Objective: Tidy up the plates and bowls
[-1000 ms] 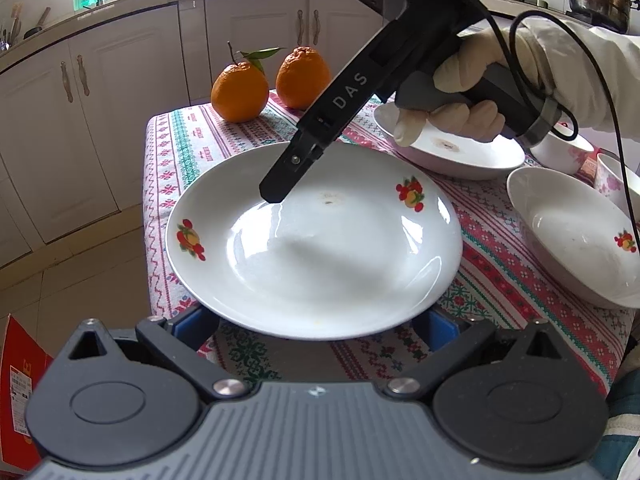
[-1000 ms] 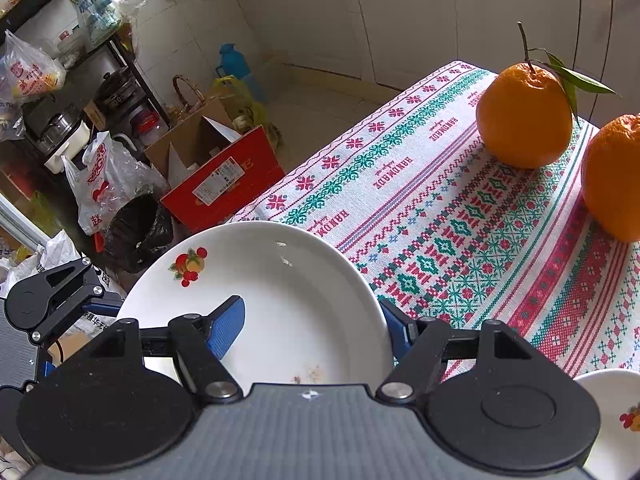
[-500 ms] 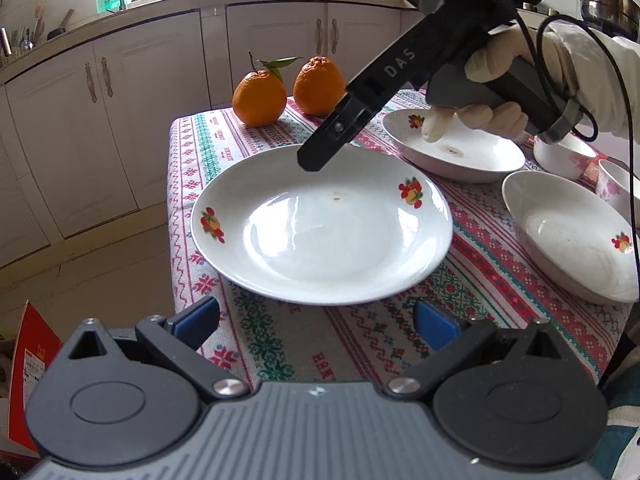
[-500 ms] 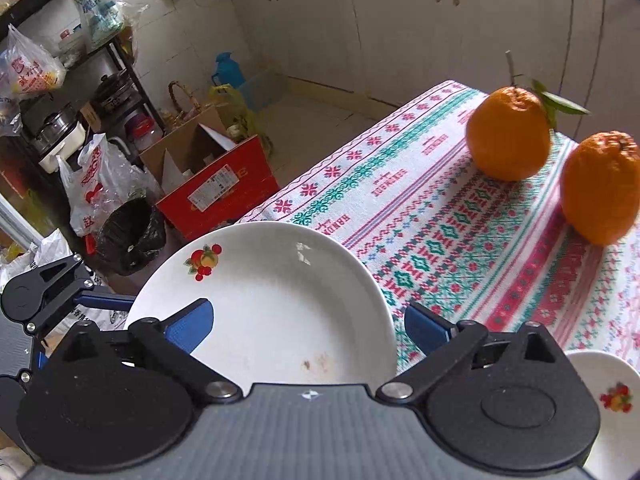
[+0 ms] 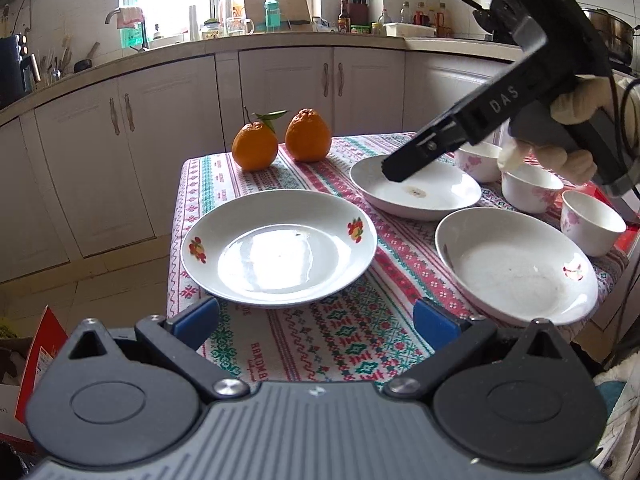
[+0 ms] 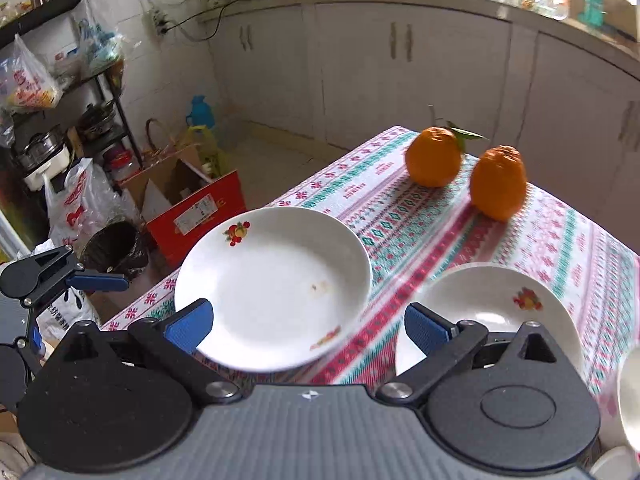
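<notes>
Plates and bowls lay spread over the patterned red, green and white tablecloth (image 5: 360, 336). Nearest the left gripper (image 5: 316, 320) sat a shallow white porcelain plate with small fruit prints on its rim (image 5: 280, 248), flat on the cloth near the table's front-left corner. The left tongs stood wide, blue pads either side of empty air, just short of that plate's near rim. The right gripper (image 6: 306, 322) also gaped wide and held nothing, hovering above the table; in the left view its black finger hung over a second white plate with a brownish mark at its centre (image 5: 432, 196). A third white plate (image 5: 516, 268) lay at the right. Three small white bowls with pink flowers (image 5: 532, 184) clustered behind it. Two oranges (image 5: 280, 142) stood side by side at the far edge.
</notes>
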Motion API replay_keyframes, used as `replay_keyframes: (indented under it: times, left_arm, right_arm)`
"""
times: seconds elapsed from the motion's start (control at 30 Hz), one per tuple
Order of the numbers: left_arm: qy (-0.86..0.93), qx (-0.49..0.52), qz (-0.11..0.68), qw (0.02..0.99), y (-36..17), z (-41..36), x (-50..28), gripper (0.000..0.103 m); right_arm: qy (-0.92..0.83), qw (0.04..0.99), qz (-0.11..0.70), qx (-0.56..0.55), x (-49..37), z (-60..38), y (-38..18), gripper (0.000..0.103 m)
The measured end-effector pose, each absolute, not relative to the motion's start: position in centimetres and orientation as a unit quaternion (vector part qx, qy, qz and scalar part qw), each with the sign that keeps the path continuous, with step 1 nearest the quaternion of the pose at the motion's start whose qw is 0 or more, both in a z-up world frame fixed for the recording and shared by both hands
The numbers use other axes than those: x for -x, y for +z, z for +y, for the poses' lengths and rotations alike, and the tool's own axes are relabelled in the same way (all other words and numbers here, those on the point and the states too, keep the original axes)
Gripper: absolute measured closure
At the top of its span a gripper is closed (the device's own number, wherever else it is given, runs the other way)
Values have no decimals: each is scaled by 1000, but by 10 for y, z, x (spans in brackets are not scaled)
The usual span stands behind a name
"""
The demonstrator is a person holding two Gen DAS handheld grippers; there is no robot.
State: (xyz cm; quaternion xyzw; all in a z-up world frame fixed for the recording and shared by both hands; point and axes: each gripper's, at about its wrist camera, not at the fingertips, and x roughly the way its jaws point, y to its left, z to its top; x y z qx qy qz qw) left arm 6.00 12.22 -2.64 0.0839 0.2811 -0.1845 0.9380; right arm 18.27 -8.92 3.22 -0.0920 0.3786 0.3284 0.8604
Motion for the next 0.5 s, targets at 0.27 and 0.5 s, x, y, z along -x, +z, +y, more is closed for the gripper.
replay_keyframes:
  times: [0.27, 0.5]
  left_arm:
    - [-202, -57, 271, 939, -36, 90, -40, 1]
    - [-255, -101, 294, 916, -47, 64, -34, 1]
  right_arm:
    - [218, 910, 348, 61, -112, -134, 22, 0]
    - [167, 917, 361, -10, -76, -161, 0, 0]
